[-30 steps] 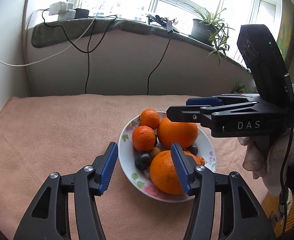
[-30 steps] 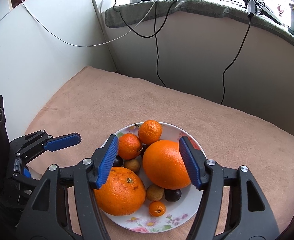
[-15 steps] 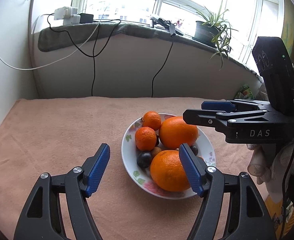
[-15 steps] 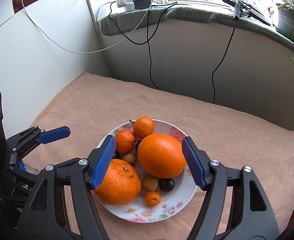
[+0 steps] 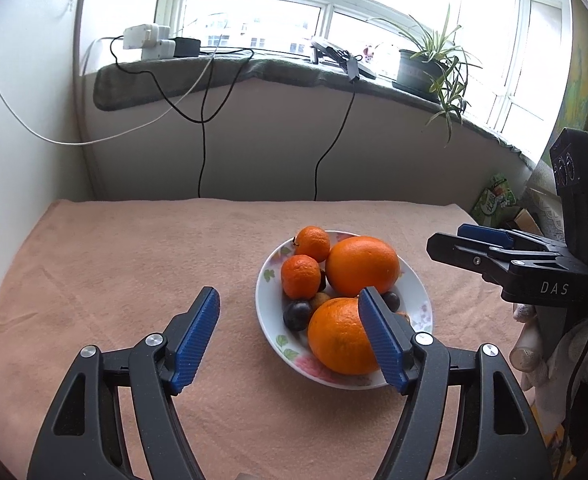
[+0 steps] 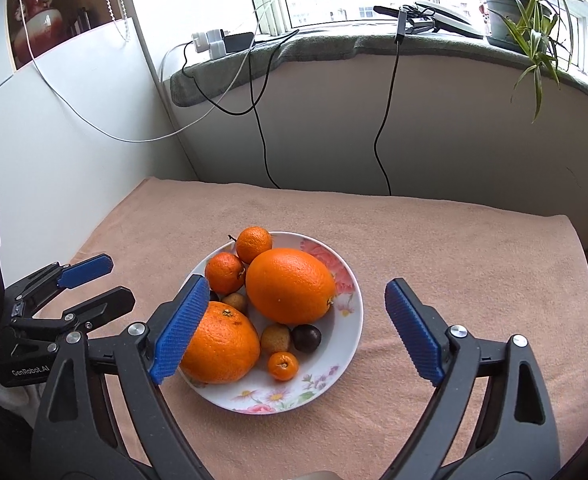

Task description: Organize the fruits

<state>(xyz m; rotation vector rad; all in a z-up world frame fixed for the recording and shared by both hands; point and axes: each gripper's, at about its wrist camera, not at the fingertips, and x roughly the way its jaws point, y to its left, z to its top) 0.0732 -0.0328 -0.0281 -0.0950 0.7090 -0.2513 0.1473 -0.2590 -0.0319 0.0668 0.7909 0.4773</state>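
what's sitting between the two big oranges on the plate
In the right wrist view a small tan fruit lies in the gap between the two big oranges on the plate, a second tan fruit beside it.

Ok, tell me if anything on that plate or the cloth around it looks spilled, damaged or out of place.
Nothing stands out. All the fruit sits inside the floral plate: two big oranges, two mandarins, a tiny one and some small brown and dark fruits. None has rolled onto the peach cloth, which lies flat and shows no stains.
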